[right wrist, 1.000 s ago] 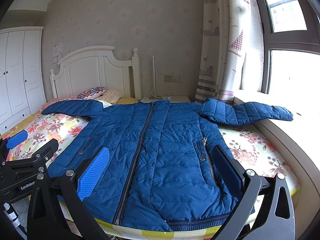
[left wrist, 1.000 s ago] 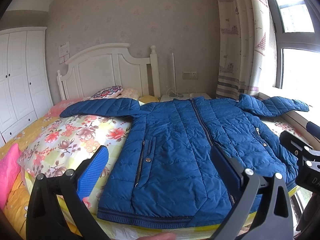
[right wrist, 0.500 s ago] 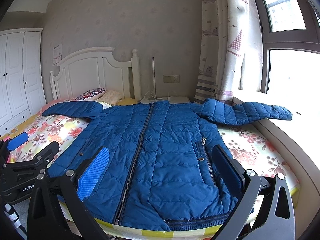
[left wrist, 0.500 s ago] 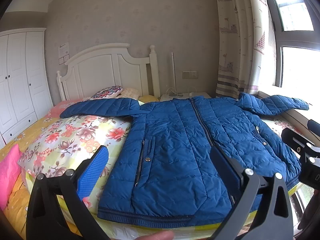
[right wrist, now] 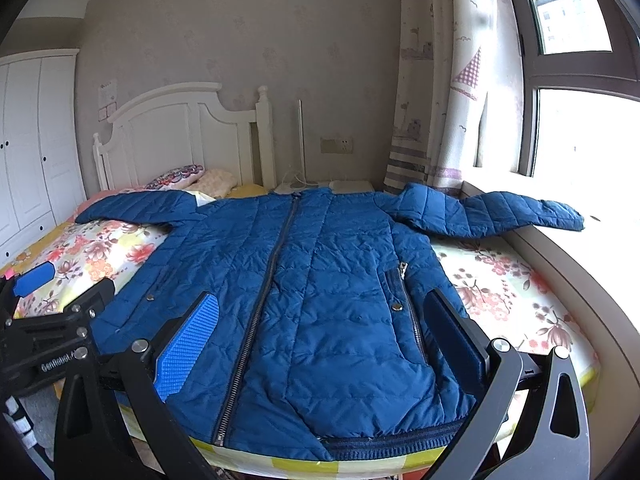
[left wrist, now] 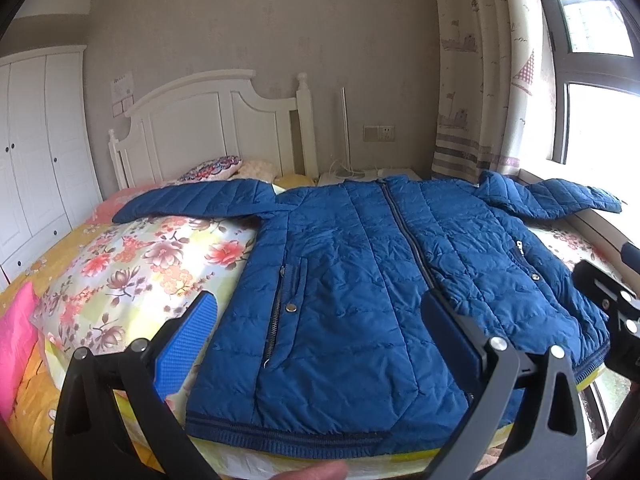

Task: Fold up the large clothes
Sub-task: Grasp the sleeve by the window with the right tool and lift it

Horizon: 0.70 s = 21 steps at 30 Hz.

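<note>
Through the left wrist view, my left gripper point(left wrist: 316, 328) hangs wide open and empty above the jacket point(left wrist: 360, 280), which lies flat on the bed point(left wrist: 132, 256) straight ahead. Compared with a second ago, I've only drifted slightly closer; nothing is grasped, so folding hasn't begun. Through the right wrist view, my right gripper point(right wrist: 320, 324) is equally spread, holding nothing. The jacket's long axis runs away from me, hem point(right wrist: 400, 440) nearest, collar toward the headboard point(right wrist: 176, 136), sleeves stretched out to either side.
</note>
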Available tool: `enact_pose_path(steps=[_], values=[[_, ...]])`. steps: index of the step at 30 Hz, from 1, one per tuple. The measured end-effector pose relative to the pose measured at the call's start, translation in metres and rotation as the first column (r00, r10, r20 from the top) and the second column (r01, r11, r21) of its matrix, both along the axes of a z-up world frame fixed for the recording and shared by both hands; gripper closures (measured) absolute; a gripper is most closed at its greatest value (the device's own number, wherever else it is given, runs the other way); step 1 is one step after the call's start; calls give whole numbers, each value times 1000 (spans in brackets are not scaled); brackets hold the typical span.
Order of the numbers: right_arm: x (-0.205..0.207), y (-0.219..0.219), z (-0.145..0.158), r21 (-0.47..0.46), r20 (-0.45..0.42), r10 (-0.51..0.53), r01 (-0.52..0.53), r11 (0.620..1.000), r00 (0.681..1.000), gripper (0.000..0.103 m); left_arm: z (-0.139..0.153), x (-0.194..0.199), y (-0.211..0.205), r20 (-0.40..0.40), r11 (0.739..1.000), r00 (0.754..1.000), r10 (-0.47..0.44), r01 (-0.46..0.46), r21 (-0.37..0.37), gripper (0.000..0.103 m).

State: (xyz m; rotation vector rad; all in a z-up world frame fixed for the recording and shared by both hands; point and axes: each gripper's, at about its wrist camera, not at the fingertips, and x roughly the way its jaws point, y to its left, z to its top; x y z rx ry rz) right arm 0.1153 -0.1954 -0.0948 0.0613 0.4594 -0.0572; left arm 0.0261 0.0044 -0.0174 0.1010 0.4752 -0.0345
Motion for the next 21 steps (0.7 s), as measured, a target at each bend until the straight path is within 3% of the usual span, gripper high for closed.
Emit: enact_pose_path(steps=[3, 7, 11, 15, 18, 19, 21], values=[[12, -11, -6, 16, -36, -8, 8, 1000, 999, 5, -3, 27, 0, -44, 1000, 999, -18, 18, 8, 2], [44, -45, -14, 80, -96, -22, 29, 996, 995, 5, -19, 106, -4, -168, 999, 986, -8, 16, 46, 2], [90, -100, -23, 114, -164, -128, 147, 983, 978, 5, -44, 193, -7, -300, 997, 953, 36, -16, 70, 2], [146, -174, -31, 191, -230, -257, 302, 934, 939, 5, -75, 258, -6, -386, 994, 919, 81, -47, 98, 2], [198, -231, -43, 215, -279, -345, 409, 887, 896, 5, -96, 283, 3, -478, 998, 876, 62, -52, 34, 2], [209, -244, -46, 220, -292, -361, 429, 876, 886, 5, -100, 285, 11, -482, 998, 875, 45, -66, -26, 2], [241, -275, -59, 219, -328, -406, 487, 845, 853, 5, -101, 282, 14, -470, 996, 882, 39, -71, -51, 2]])
